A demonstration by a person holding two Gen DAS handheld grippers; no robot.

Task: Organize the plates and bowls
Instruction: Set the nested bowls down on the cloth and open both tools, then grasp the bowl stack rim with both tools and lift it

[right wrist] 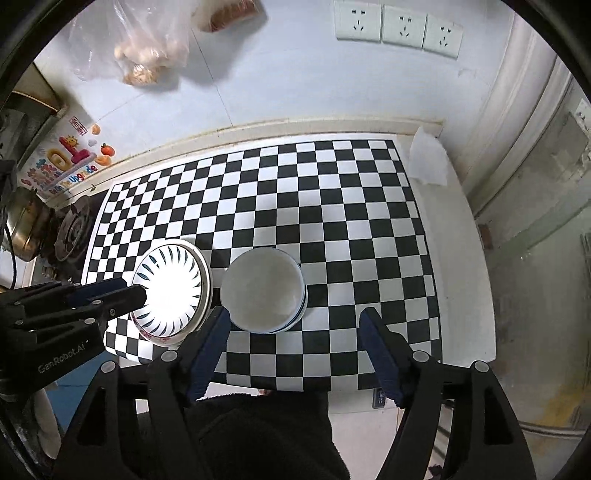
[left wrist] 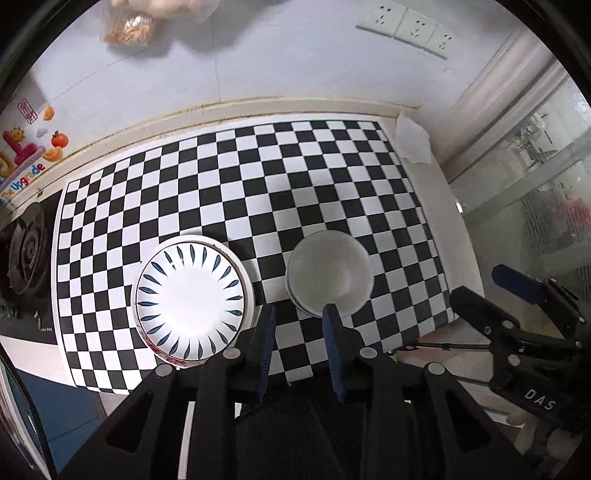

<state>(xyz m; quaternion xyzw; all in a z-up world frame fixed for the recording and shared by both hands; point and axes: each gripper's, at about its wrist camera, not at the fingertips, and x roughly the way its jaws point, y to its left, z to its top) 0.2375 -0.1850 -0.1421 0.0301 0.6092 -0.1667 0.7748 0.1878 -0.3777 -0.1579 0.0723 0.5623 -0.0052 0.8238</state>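
A stack of plates point(left wrist: 190, 295) point(right wrist: 173, 288), the top one white with blue leaf marks, lies on the checkered mat point(left wrist: 258, 177) point(right wrist: 332, 206) near its front left. To the right of it sits a stack of white bowls point(left wrist: 330, 273) point(right wrist: 262, 291). My left gripper point(left wrist: 299, 317) point(right wrist: 135, 290) hovers above the mat between the two stacks, its jaws a narrow gap apart with nothing between them. My right gripper point(right wrist: 295, 314) point(left wrist: 480, 284) hangs above the bowls' near side, jaws wide open and empty.
A gas burner point(left wrist: 27, 254) point(right wrist: 74, 229) and a metal pot point(right wrist: 26, 229) stand left of the mat. A white paper point(left wrist: 413, 140) point(right wrist: 428, 162) lies at the back right corner. Plastic bags point(right wrist: 147, 55) hang on the wall beside sockets point(right wrist: 399, 27). The counter ends just right of the mat.
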